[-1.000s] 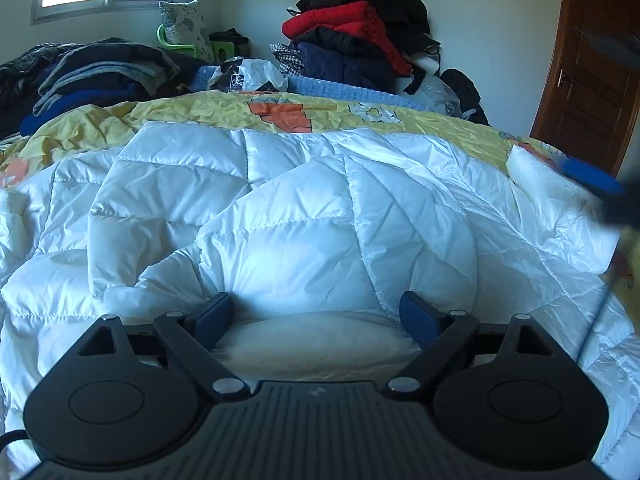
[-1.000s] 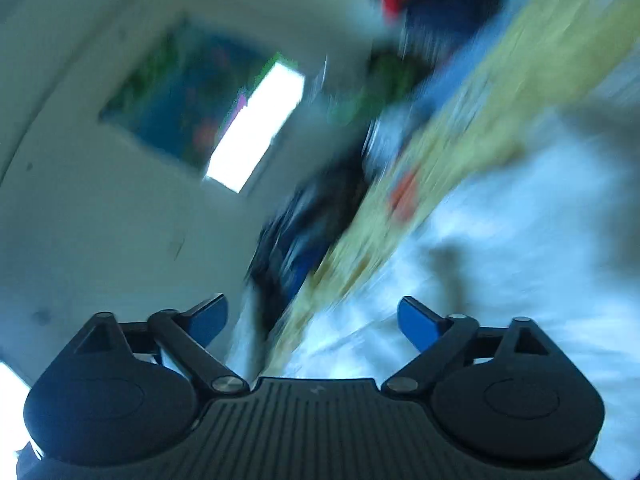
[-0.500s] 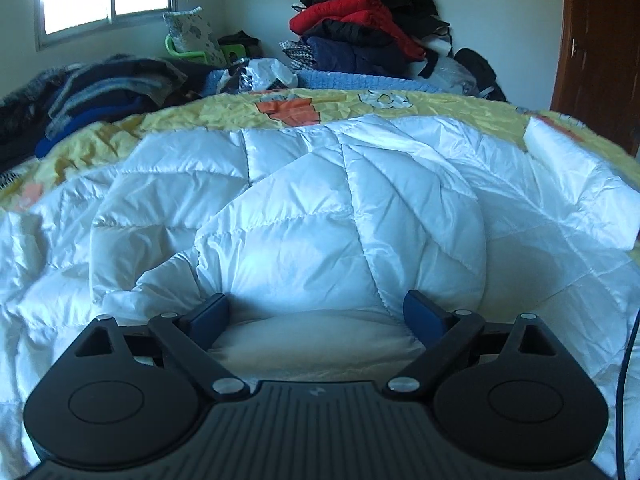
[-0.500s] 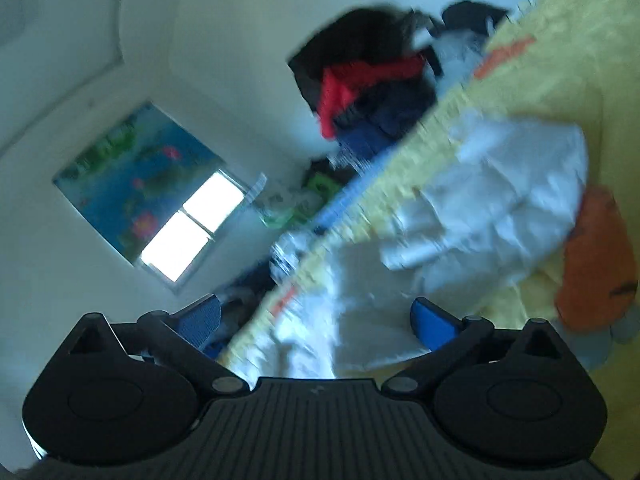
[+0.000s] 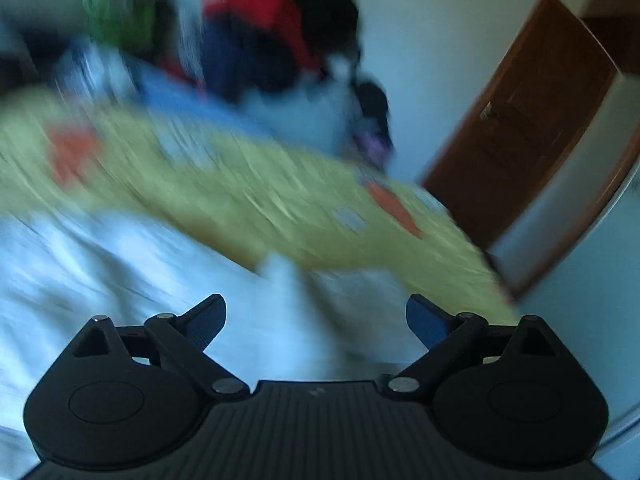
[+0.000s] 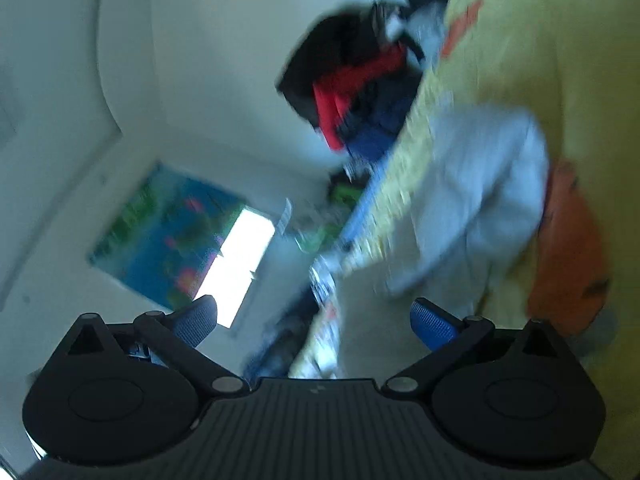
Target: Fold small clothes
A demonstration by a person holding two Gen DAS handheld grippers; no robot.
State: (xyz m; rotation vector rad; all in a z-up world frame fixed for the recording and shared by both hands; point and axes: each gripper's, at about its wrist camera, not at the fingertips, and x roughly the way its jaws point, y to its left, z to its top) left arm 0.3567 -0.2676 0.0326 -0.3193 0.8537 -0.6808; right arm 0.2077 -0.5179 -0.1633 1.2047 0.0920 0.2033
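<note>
A white quilted jacket [image 5: 120, 272] lies on the bed, blurred, at the lower left of the left wrist view. My left gripper [image 5: 314, 312] hovers above its right edge, open, with nothing between the blue pads. The right wrist view is rolled steeply, so the bed stands on the right side. There the white jacket [image 6: 480, 184] lies on the yellow bedspread [image 6: 560, 80]. My right gripper [image 6: 314, 316] is held level beside the bed, open and empty, apart from the jacket.
A heap of red, black and navy clothes [image 5: 280, 40] rises beyond the yellow bedspread [image 5: 240, 200]. A brown door [image 5: 520, 128] stands at the right. The right wrist view shows a bright window [image 6: 236, 264] and a colourful poster [image 6: 160, 232] on the wall.
The left gripper has lifted off the jacket and swung right, so the door now fills its right side. The right gripper's view has rolled a little further. Both stay open.
</note>
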